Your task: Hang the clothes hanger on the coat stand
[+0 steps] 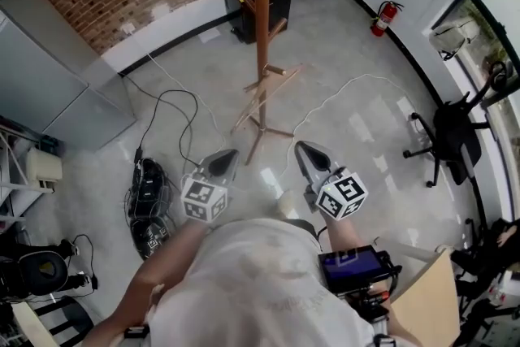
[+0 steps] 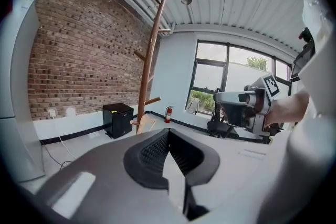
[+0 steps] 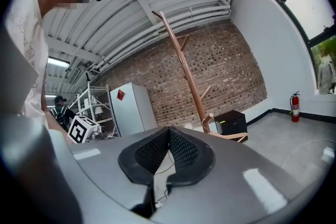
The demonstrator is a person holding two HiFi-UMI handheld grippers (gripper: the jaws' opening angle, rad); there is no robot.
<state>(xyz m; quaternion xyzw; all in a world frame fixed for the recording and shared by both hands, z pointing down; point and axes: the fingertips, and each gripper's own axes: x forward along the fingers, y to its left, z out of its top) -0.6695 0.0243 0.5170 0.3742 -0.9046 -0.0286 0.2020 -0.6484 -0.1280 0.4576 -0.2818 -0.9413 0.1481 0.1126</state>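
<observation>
The wooden coat stand (image 1: 260,20) rises from the floor straight ahead of me. A pale wooden clothes hanger (image 1: 268,97) lies slanted across its lower part, beside a low peg, and seems to hang there. Both grippers are held close to my body, well short of the stand. My left gripper (image 1: 226,161) is shut with nothing in it, and so is my right gripper (image 1: 307,152). The left gripper view shows the stand (image 2: 149,60) and the hanger (image 2: 146,123) beyond the closed jaws. The right gripper view shows the stand (image 3: 186,71) and the hanger (image 3: 231,137) likewise.
A black cabinet (image 1: 276,0) stands behind the stand by the brick wall. A fire extinguisher (image 1: 386,16) is in the corner and an office chair (image 1: 451,134) at the right. Cables (image 1: 175,114) and black gear (image 1: 148,195) lie on the floor at the left, near a grey cabinet (image 1: 57,69).
</observation>
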